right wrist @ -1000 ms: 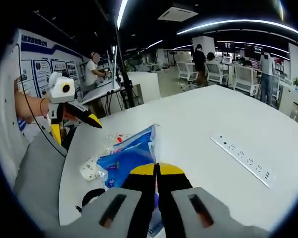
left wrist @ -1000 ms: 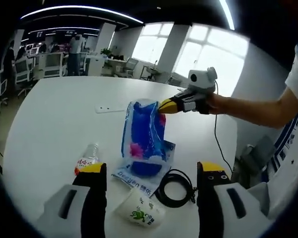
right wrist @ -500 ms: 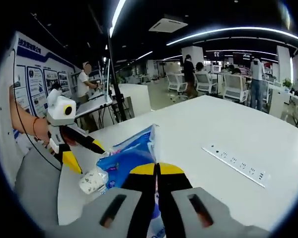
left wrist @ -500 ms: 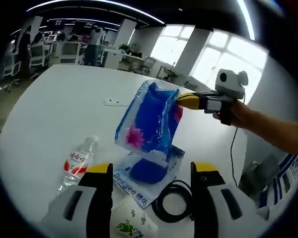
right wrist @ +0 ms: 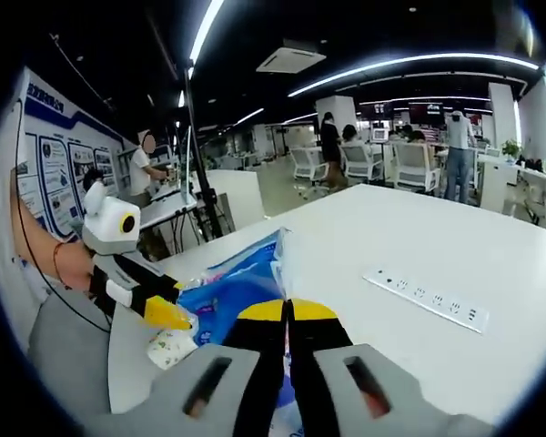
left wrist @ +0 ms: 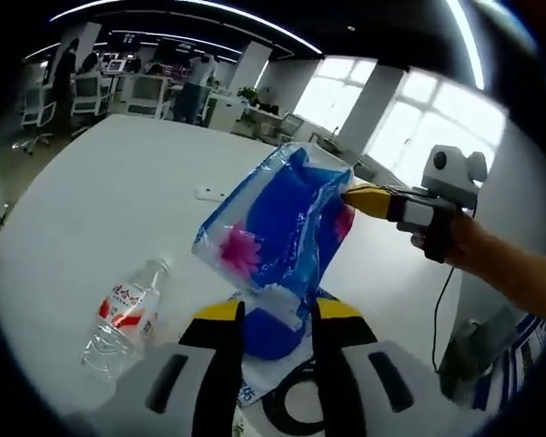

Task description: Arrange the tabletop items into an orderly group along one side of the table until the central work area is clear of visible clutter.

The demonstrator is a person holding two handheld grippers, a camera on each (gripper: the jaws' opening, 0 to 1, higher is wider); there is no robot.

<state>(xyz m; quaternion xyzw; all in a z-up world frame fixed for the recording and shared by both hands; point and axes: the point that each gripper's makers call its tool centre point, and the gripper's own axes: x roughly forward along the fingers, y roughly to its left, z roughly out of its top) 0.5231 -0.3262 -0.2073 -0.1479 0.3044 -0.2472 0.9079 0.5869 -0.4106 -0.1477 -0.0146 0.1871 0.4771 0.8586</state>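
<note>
The blue plastic bag [left wrist: 278, 228] hung in the air above the white table [left wrist: 100, 209], near the table's edge closest to the person. It looked light, thin and floppy. It would bend and swing, and its shiny skin could slip. A good place to grab it was a flat edge or corner, where the plastic could be pinched hard.

The right gripper [left wrist: 357, 198] was squeezed tight on the bag's top edge and held it up. In the right gripper view its jaws were pressed together with the blue plastic just past them.

The left gripper [left wrist: 275, 311] had its jaws almost closed, and the bag's bottom corner sat between them. I think it was pinching the bag, but only lightly.

A water bottle [left wrist: 123, 314] lay on its side on the table. A small paper roll [right wrist: 171, 347] sat near the table edge. A white power strip [right wrist: 428, 299] lay flat farther out on the table.
</note>
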